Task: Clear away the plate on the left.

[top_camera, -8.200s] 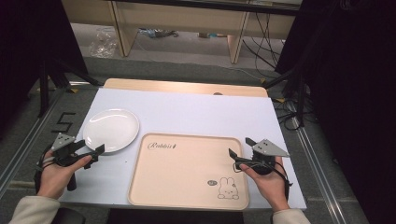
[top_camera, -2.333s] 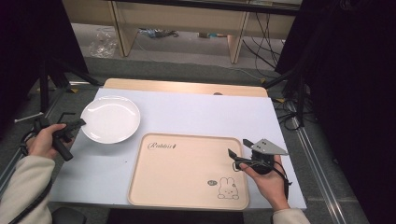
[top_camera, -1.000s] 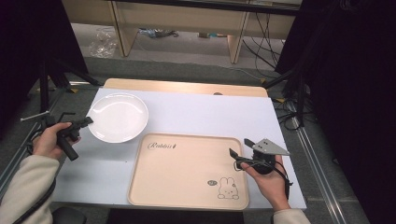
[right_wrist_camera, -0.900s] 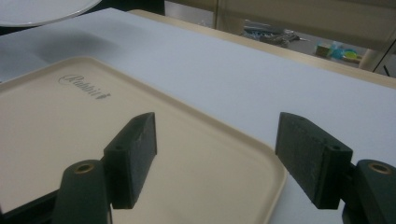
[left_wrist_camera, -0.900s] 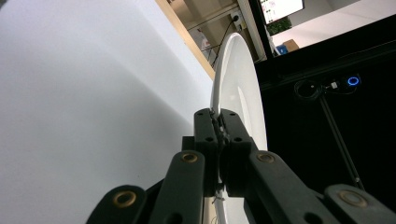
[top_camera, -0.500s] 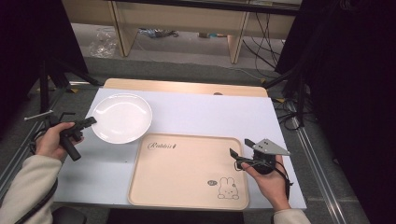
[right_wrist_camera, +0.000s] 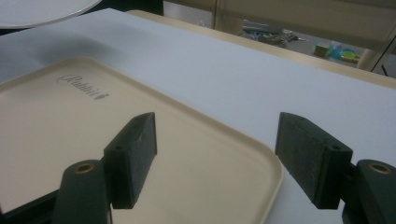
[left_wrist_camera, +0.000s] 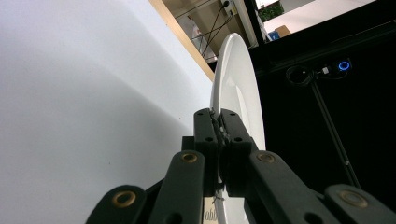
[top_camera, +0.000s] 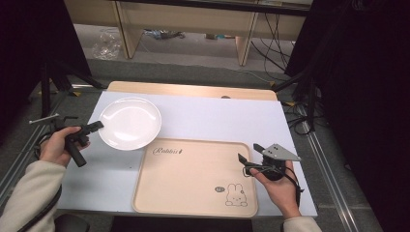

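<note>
A white round plate point(top_camera: 129, 123) hangs above the table's left side, lifted and overlapping the tray's far left corner. My left gripper point(top_camera: 98, 126) is shut on the plate's left rim. In the left gripper view the jaws pinch the thin white edge of the plate point(left_wrist_camera: 236, 88), and my left gripper point(left_wrist_camera: 219, 123) holds it edge-on. A beige tray point(top_camera: 194, 178) with a rabbit drawing lies at the table's front middle. My right gripper point(top_camera: 244, 163) stands open at the tray's right edge, nothing between its fingers point(right_wrist_camera: 134, 149), over the tray point(right_wrist_camera: 70, 121).
The table top is a white sheet point(top_camera: 217, 118) with a wooden strip point(top_camera: 193, 90) along its far edge. Black stands and cables lie on the floor at left and right. The plate point(right_wrist_camera: 42, 10) shows far off in the right gripper view.
My left gripper has taken the plate by its rim, lifted it and carried it rightward to the tray's far left corner. The right gripper has stayed in place, open.
</note>
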`<state>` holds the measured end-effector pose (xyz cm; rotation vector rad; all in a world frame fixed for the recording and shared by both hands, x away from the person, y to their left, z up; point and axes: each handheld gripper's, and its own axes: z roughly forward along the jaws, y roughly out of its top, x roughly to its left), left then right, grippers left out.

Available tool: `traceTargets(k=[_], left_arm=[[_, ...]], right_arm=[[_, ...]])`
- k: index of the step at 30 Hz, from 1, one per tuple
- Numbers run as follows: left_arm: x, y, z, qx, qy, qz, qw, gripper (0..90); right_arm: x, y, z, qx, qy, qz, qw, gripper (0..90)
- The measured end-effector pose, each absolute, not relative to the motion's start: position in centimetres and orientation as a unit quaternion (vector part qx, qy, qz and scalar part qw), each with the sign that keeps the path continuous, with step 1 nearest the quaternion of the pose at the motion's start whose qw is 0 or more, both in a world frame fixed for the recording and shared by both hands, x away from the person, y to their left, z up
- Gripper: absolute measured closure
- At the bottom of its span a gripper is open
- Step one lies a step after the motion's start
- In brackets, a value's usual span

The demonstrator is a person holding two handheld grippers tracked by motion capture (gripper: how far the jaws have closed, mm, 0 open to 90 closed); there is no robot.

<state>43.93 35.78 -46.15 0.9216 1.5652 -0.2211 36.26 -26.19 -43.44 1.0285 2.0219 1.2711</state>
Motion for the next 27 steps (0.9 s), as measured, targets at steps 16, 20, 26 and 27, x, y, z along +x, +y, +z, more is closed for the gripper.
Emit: traceTargets(k=[16, 20, 26, 27], left_arm=[[43.8, 34.9, -46.1, 0.407, 0.668, -0.106, 0.614, 86.6], [43.7, 34.6, -46.1, 0.407, 0.665, -0.113, 0.615, 86.6], [43.6, 34.1, -46.0, 0.415, 0.664, -0.116, 0.611, 86.6], [43.6, 34.1, -45.9, 0.419, 0.669, -0.115, 0.603, 86.6]], right_arm=[[36.3, -26.3, -43.4, 0.381, 0.749, 0.471, 0.268, 30.2], [36.3, -26.3, -43.4, 0.382, 0.749, 0.471, 0.268, 30.2], [36.2, -26.3, -43.4, 0.381, 0.749, 0.471, 0.268, 30.2], [36.2, -26.3, -43.4, 0.386, 0.749, 0.47, 0.261, 30.1]])
